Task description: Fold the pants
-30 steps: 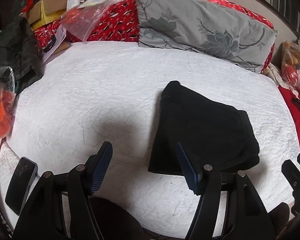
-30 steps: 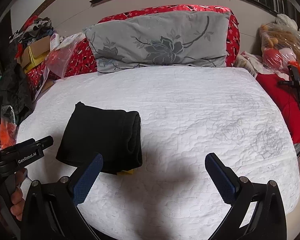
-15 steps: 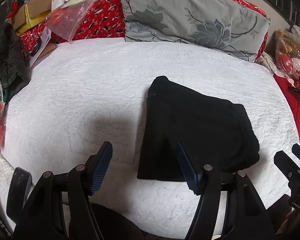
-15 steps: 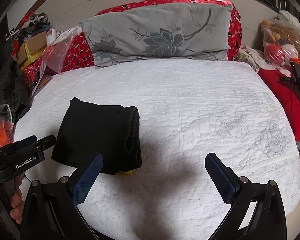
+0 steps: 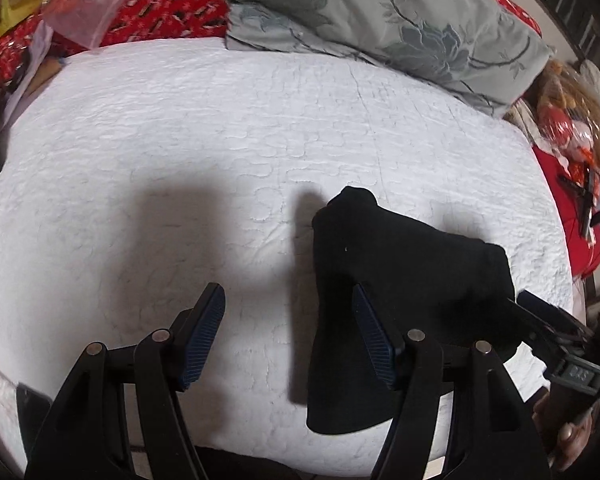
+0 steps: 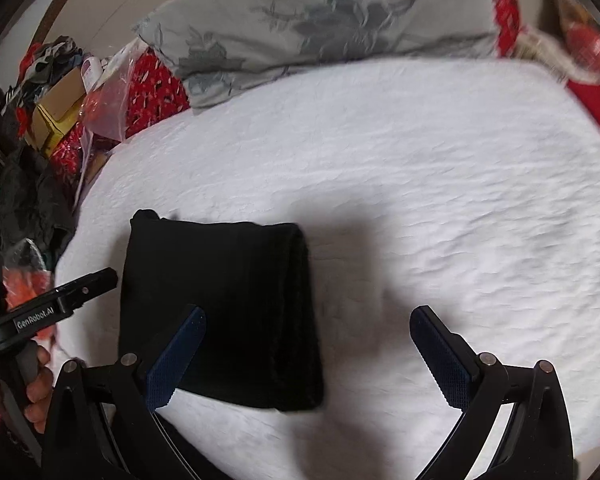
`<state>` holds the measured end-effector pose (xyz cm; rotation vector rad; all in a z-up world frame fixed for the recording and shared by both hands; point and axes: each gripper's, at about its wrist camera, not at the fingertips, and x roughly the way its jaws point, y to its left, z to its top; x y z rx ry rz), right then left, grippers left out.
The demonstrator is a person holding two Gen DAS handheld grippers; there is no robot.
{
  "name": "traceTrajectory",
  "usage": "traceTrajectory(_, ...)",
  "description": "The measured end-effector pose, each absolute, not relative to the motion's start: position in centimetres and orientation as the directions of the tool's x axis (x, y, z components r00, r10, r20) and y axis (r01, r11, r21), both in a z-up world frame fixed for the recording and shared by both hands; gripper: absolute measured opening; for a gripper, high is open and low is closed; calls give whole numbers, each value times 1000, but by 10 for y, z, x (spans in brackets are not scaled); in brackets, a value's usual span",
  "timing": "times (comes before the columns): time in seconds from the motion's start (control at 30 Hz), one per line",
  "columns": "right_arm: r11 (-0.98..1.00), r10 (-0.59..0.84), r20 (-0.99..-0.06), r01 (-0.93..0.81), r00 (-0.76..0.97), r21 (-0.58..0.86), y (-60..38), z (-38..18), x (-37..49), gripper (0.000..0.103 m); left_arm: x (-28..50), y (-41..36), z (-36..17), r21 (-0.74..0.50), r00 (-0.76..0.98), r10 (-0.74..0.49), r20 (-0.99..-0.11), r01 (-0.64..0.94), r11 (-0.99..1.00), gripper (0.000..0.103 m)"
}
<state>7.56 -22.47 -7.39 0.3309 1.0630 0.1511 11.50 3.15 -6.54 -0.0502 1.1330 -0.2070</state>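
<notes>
**Pants lie folded as we hold both claws wide above the quilt**

Black pants (image 6: 220, 304) sit in a compact, thick bundle near the front edge of the white quilted bed (image 6: 420, 184), well apart from the grey floral pillow (image 5: 380, 20) at the head. Our left gripper (image 5: 288, 336) hangs spread wide and empty, its right finger over the bundle's near left side; whether it touches the cloth we cannot tell. Our right gripper (image 6: 308, 360) is equally wide and carries nothing, its left finger over the bundle's near right portion. By our reading the folding is all but finished, and the step in hand is a last check or tidy. To do it well, we would come down flat, press lightly along the thick rolled edge on the right, and avoid snagging the top layer, since loose knit drags easily and one pull could undo the stack.
</notes>
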Motion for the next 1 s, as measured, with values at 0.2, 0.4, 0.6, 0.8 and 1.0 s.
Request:
traceTrajectory(0.2, 921, 336, -830, 30, 446, 389, -212, -87, 99, 99, 128, 8, -71, -121, 397, -206, -894, 228, 966, 66)
traceTrajectory(0.4, 915, 350, -819, 24, 455, 404, -219, -91, 99, 44, 141, -2, -83, -161, 359, -235, -903, 224, 961, 56)
traceTrajectory(0.6, 866, 417, -800, 81, 431, 494, -240, -98, 95, 41, 133, 16, -71, -264, 342, -324, -882, 210, 941, 54)
traceTrajectory(0.8, 814, 498, -754, 70, 429, 577, -245, -93, 74, 76, 96, 30, -68, -264, 355, -357, -864, 284, 922, 63)
traceTrajectory(1.0, 827, 498, -776, 56, 388, 559, -233, -105, 67, 68, 92, 20, -103, -320, 240, -380, -893, 254, 913, 62)
